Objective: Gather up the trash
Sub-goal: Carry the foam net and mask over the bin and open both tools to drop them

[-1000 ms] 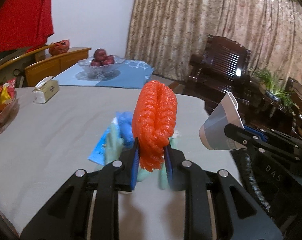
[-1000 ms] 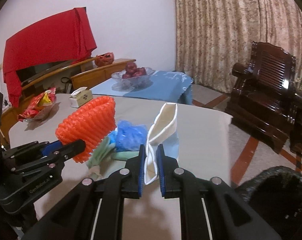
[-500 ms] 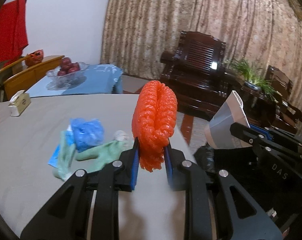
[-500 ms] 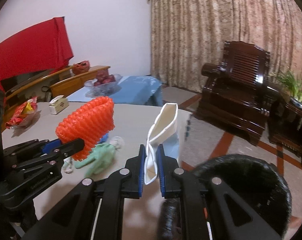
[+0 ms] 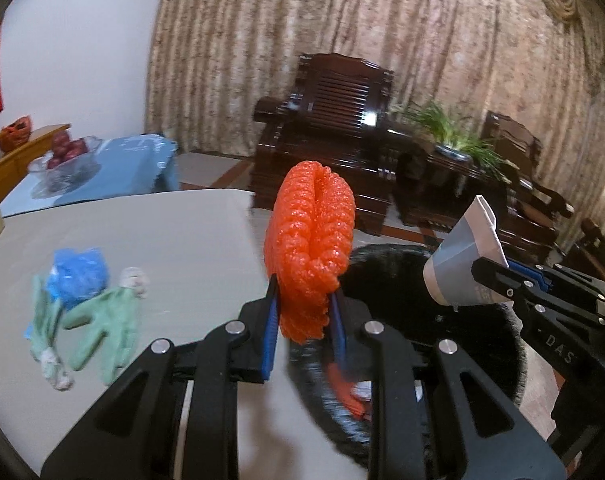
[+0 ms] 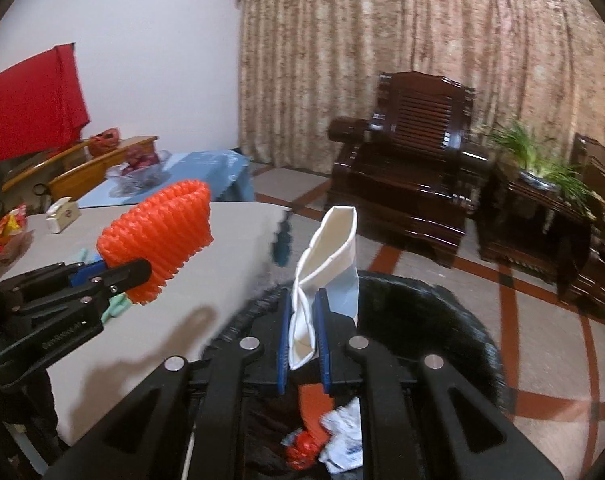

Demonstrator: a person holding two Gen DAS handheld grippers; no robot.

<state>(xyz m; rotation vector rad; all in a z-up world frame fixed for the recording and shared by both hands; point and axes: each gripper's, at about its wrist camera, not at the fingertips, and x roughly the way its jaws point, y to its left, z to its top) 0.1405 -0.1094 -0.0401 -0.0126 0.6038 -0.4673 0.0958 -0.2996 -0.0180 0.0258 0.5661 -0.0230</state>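
Observation:
My left gripper (image 5: 302, 312) is shut on an orange foam fruit net (image 5: 308, 248), held over the table's right edge beside the black-lined trash bin (image 5: 402, 272). My right gripper (image 6: 304, 330) is shut on a crushed white and pale blue paper cup (image 6: 330, 264), held above the trash bin (image 6: 422, 312), which holds orange and white scraps (image 6: 334, 436). The same cup (image 5: 462, 268) shows at the right of the left wrist view, and the net (image 6: 158, 240) at the left of the right wrist view. On the table lie green gloves (image 5: 98, 328) and a blue plastic wad (image 5: 78, 276).
The grey table (image 5: 162, 240) ends at its right edge next to the bin. A tissue box (image 6: 62, 214) and a snack bag (image 6: 8, 228) sit at its far left. Dark wooden armchairs (image 6: 414, 184), a potted plant (image 6: 542, 164) and a fruit bowl (image 5: 66, 160) stand behind.
Both grippers have swung right with their loads, from over the table to the bin. The gloves and blue wad now lie far left, and the bin's inside has come into view.

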